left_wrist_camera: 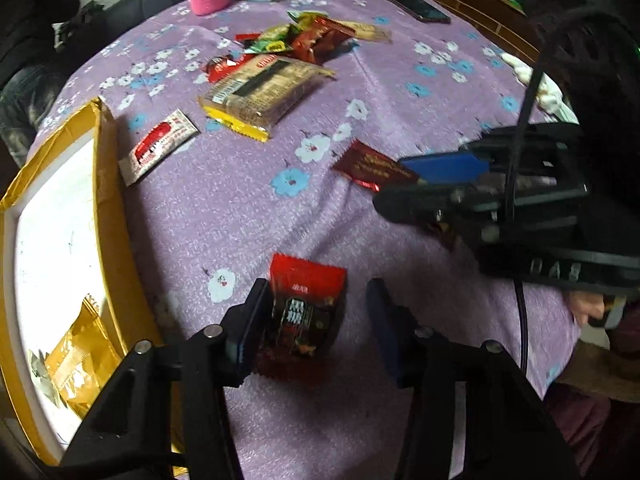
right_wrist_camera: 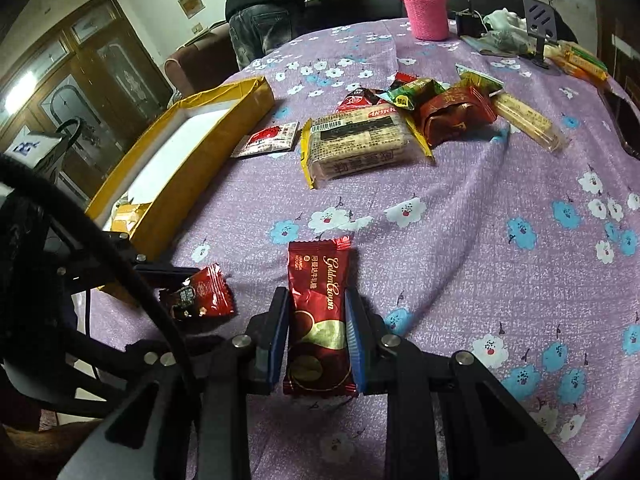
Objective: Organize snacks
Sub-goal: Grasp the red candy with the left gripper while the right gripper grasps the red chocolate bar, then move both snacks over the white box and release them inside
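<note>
Yellow box [right_wrist_camera: 224, 120] left, snack pile [right_wrist_camera: 420, 116] beyond, pink bottle [right_wrist_camera: 426, 14] behind

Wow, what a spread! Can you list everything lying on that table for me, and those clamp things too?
tablecloth: one, purple with white and blue flowers, covers the table
box: one, yellow with white inside, left edge
gold packet: one, inside the box
nougat bar: one, dark red, between the right gripper's pads
small red packet: one, red and black, between the left gripper's pads
white-red sachet: one, beside the box
biscuit pack: one, clear with yellow ends, centre
snack pile: several, red and green, behind the biscuit pack
pink bottle: one, far edge
phone: one, dark, far right
left gripper: one, black, jaws apart
right gripper: one, black, clamped on the bar
</note>
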`<state>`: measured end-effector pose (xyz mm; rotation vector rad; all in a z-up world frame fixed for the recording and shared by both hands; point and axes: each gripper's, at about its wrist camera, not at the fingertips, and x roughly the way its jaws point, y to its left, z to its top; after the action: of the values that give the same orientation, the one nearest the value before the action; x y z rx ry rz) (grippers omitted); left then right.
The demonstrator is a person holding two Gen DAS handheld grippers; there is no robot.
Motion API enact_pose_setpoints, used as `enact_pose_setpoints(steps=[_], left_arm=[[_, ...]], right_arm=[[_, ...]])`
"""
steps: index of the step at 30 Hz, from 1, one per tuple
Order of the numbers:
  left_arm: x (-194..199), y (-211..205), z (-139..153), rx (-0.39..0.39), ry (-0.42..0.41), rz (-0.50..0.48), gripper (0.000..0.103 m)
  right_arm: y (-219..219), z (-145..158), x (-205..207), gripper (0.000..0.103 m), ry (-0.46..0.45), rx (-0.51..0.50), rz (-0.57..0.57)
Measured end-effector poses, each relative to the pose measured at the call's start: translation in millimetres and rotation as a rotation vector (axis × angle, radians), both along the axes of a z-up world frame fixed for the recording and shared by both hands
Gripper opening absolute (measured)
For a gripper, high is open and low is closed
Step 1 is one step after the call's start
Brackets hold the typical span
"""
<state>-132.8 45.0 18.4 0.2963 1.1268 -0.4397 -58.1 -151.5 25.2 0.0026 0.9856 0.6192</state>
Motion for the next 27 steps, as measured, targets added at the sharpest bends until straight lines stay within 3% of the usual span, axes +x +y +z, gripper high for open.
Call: enact_pose_setpoints(steps=[3,8,9,12,20,23,25,27], left_arm=[[-5.7,-1.9,-0.2,-0.003,-0.041,0.027,0.03],[-17.7,9.3,2.1,-0.032,-0.083,0.083,0.028],[-19.5,15.7,3.7,-0.058,-0.088,0.105,0.019],[-23.5,33.2,10.3,-0.125,-0.099,0.151,0.016],[-29.3,56.0,13.2,-0.23,-0.084,0.21,0.02],[-31.4,48.6,10.4,-0.185,-0.099,0.199,0.027],[-34.3,39.3,7.7,-0.149,-0.115,0.174,0.041],[-37.3,31.2,3.3,-0.096,-0.136,0.155,0.042]], right_arm=[[5.4,0.3,-3.3,0.025,-0.031,-0.045,0.005],[8.8,0.4,-4.9,0.026,-0.042,-0.077,0.004],[9.2,0.4,-5.2,0.026,-0.041,-0.084,0.002],[11.5,1.1,-8.8,0.025,-0.044,-0.101,-0.003],[13.2,10.4,-18.6,0.025,-0.058,-0.085,-0.012],[14.6,11.0,-20.4,0.025,-0.056,-0.083,-0.017],[16.1,11.4,-21.5,0.025,-0.054,-0.081,-0.015],[17.6,11.7,-22.6,0.025,-0.053,-0.081,-0.014]])
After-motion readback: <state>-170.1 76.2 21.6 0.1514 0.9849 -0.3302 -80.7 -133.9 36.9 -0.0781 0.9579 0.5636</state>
